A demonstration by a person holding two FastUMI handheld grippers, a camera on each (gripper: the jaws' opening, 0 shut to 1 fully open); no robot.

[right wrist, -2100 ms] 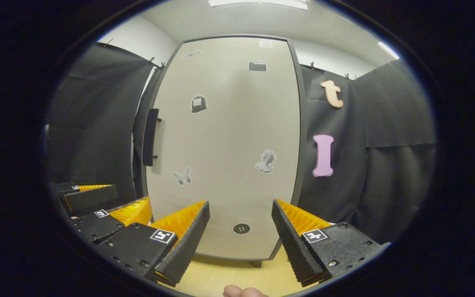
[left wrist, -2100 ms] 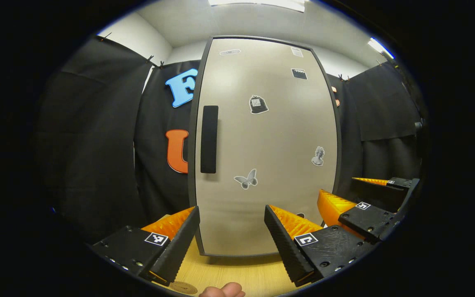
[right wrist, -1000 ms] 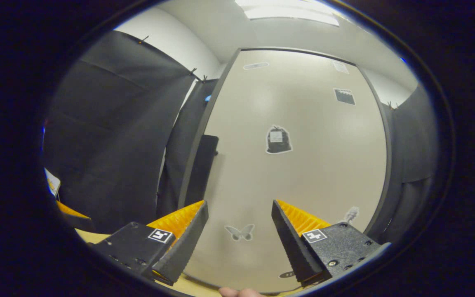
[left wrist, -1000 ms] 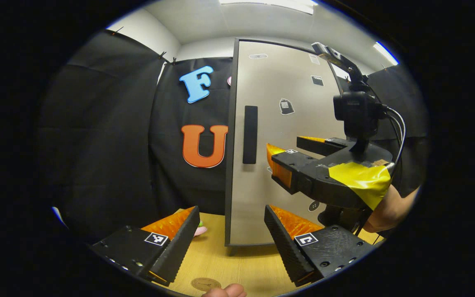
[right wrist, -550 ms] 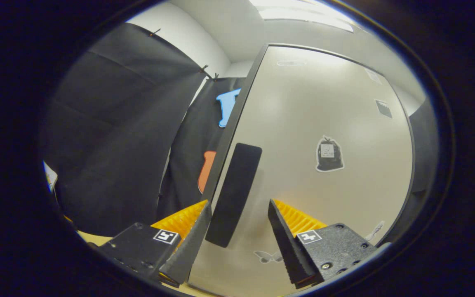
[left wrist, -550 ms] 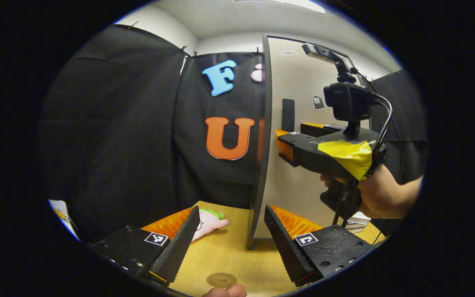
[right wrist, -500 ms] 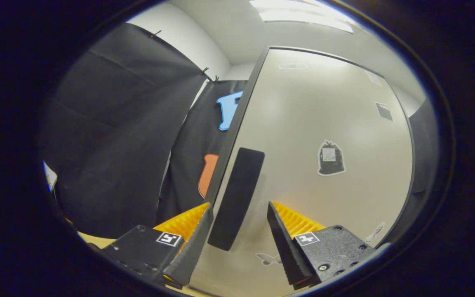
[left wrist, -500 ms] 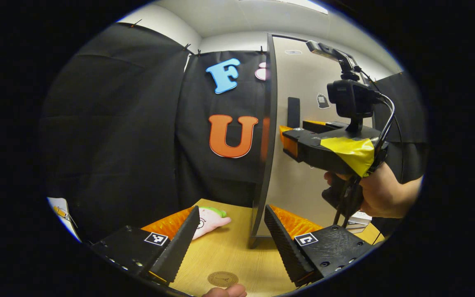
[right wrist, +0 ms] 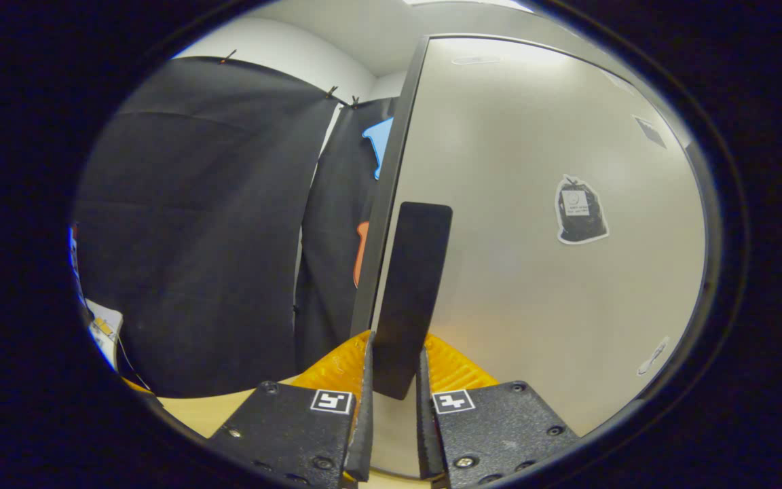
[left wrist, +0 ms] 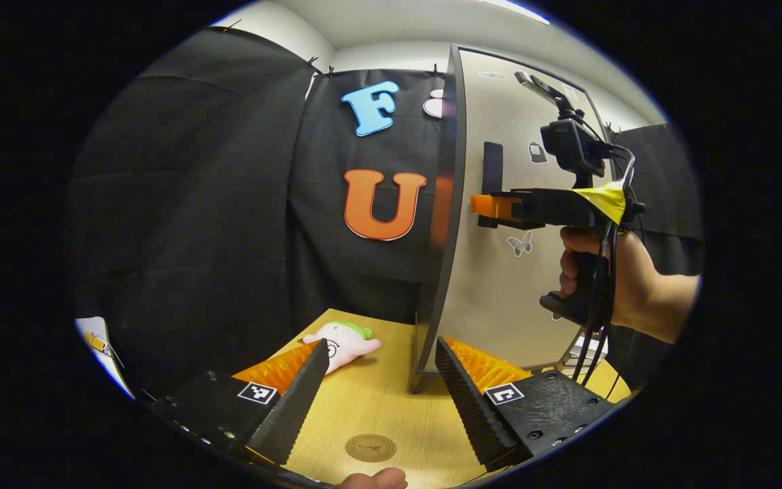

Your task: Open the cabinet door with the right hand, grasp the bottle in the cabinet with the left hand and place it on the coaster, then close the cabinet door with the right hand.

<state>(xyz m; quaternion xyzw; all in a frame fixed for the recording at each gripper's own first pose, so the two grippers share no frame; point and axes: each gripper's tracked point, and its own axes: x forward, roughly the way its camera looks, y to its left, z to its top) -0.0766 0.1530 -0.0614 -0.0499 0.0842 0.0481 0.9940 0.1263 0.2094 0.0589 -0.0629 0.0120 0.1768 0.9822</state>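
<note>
In the right gripper view we saw our right gripper clamped on the cabinet door's handle, a flat dark upright bar set near the door's left edge. Both fingers pressed against the lower end of the bar, one on either side, with the bar's bottom tip sitting just between them. The cabinet door was a pale panel in a dark frame, with a sticker of a dark bag on it to the right of the handle.

In the left gripper view the same right gripper appeared farther off, held level by a hand wrapped around its grip, its tip meeting the handle on the door. A small camera stood on top of it, and cables hung down past the wrist. A butterfly sticker sat on the door just below the gripper. We saw the door at a sharp angle, its dark edge running upright through the middle of the view; we could not tell whether it had left its frame.

Our left gripper hung low over the wooden bench with its fingers spread wide and nothing between them. The round coaster lay flat on the bench between and just ahead of those fingers. A small pink plush toy lay on the bench farther back, to the left of the cabinet's foot. The bottle was hidden behind the door.
</note>
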